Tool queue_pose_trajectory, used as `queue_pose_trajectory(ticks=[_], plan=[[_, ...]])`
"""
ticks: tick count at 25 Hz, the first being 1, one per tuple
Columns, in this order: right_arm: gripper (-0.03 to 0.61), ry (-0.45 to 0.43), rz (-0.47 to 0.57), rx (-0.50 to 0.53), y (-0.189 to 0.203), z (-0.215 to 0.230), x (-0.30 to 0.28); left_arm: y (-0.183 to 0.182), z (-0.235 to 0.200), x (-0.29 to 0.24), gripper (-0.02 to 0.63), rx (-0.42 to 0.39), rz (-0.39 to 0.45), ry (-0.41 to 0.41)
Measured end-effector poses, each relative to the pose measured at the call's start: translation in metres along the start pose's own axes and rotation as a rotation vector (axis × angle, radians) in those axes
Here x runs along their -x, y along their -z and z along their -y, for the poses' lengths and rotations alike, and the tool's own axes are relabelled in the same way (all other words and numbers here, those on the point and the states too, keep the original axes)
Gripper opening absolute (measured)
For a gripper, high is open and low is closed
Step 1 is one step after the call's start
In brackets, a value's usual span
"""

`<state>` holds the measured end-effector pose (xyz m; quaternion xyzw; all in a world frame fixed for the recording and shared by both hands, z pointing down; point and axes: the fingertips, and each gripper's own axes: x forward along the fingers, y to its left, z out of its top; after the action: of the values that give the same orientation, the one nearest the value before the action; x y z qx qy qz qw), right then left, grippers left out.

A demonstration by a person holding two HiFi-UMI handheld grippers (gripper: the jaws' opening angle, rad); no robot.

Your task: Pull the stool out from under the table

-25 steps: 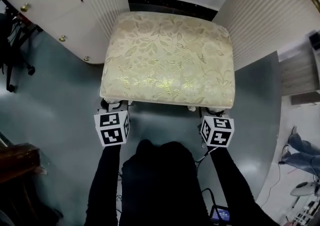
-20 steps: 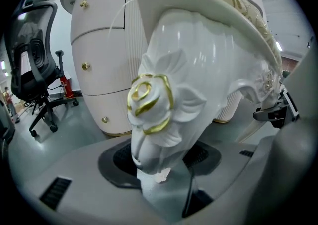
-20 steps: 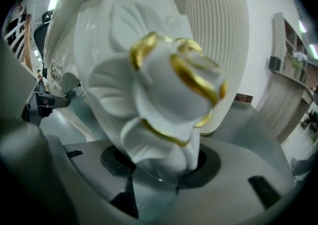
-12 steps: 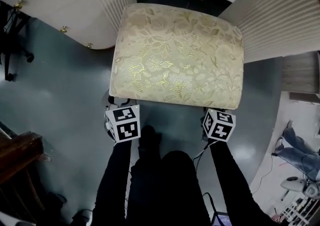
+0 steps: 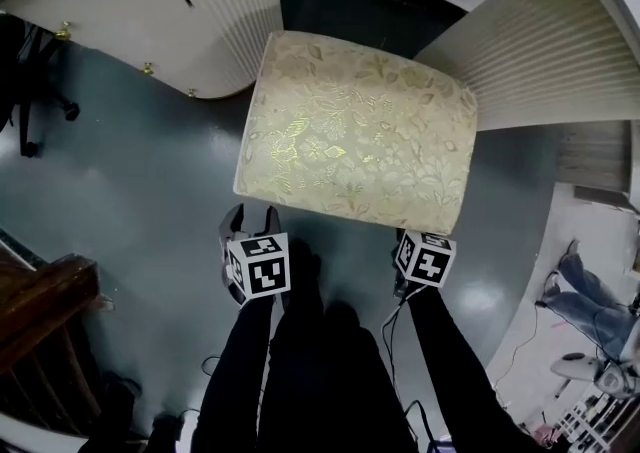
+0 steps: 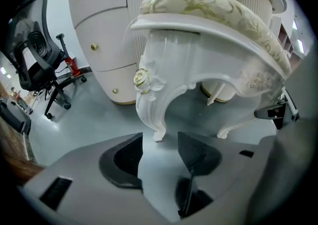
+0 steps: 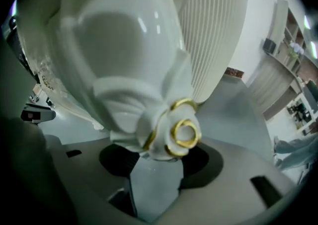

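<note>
The stool (image 5: 360, 146) has a cream floral cushion and white carved legs, and it stands on the grey floor in front of the dark gap under the white table. My left gripper (image 5: 250, 219) sits just off its near left corner. In the left gripper view the jaws (image 6: 160, 142) are open, and the leg's foot (image 6: 158, 137) ends just ahead of them, untouched. My right gripper (image 5: 415, 236) reaches under the near right corner. Its jaws (image 7: 156, 157) have just been opening. The leg's knee with a gold rose (image 7: 184, 132) hangs at the fingertips, and the pads do not press on it.
Ribbed white table pedestals flank the gap: one with gold knobs (image 5: 150, 1) at the left, one (image 5: 540, 51) at the right. A black office chair (image 6: 39, 65) stands far left. Dark wooden furniture (image 5: 40, 301) is at the lower left. Cables trail on the floor by my legs.
The left gripper has backed off the stool's near left corner, so its open jaws now show on bare floor. The stool looks turned in the view. The right gripper stays at its corner.
</note>
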<state>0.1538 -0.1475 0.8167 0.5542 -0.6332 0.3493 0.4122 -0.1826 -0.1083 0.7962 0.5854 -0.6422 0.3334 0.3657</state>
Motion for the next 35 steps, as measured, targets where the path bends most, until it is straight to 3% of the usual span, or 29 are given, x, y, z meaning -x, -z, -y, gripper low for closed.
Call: queue_pose_trajectory(ticks=[6,13,18,22,28,35], plan=[[0.227,-0.002,-0.112,-0.03,0.033,-0.005,0.028,0.004,0.012,0.032,0.239,0.007,-0.09,0.056],[0.217,-0.065,-0.211,-0.085,0.065,-0.02,0.099,-0.007,0.021,0.082,0.239,0.013,-0.142,0.082],[0.126,-0.116,-0.184,-0.097,0.042,-0.037,0.15,-0.023,0.03,0.127,0.237,0.028,-0.154,0.104],[0.01,-0.141,-0.163,-0.098,0.023,-0.045,0.188,-0.033,0.039,0.165,0.201,0.032,-0.166,0.127],[0.005,-0.173,-0.13,-0.103,-0.009,-0.045,0.239,-0.057,0.057,0.217,0.028,0.041,-0.157,0.174],[0.005,-0.205,-0.074,-0.088,-0.033,-0.043,0.304,-0.087,0.081,0.271,0.008,0.062,-0.134,0.266]])
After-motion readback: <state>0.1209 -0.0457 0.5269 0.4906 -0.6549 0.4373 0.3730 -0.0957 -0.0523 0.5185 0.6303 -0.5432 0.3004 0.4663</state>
